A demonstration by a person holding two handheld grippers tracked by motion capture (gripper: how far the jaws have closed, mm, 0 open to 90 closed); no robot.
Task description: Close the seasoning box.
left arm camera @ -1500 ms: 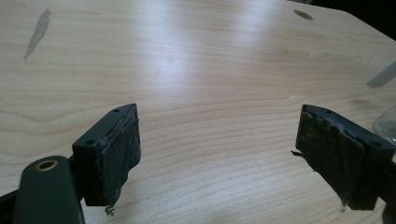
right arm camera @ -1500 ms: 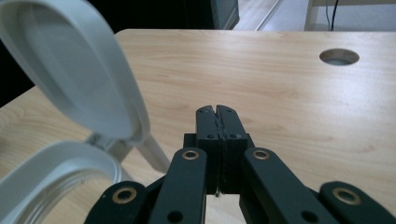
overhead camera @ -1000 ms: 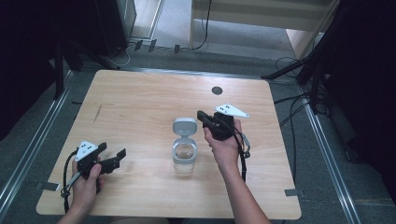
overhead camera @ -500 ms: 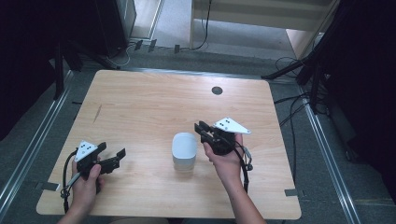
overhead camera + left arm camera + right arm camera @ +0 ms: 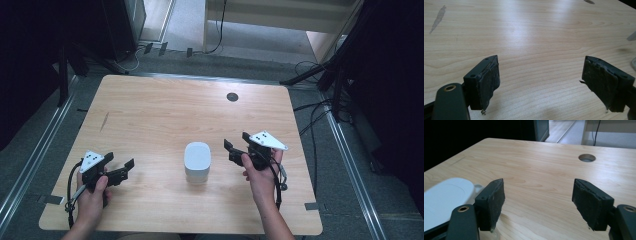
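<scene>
A light wooden table has 1 round cable hole near its far edge.

My wooden table has a cable hole; grey floor surrounds it, shelf beyond.

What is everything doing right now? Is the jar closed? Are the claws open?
Jar: upright on the table, white lid on, closed, nothing touching it.
Left claw: open, empty.
Right claw: open, empty, beside the jar.
Table: flat, with a round hole.
</scene>
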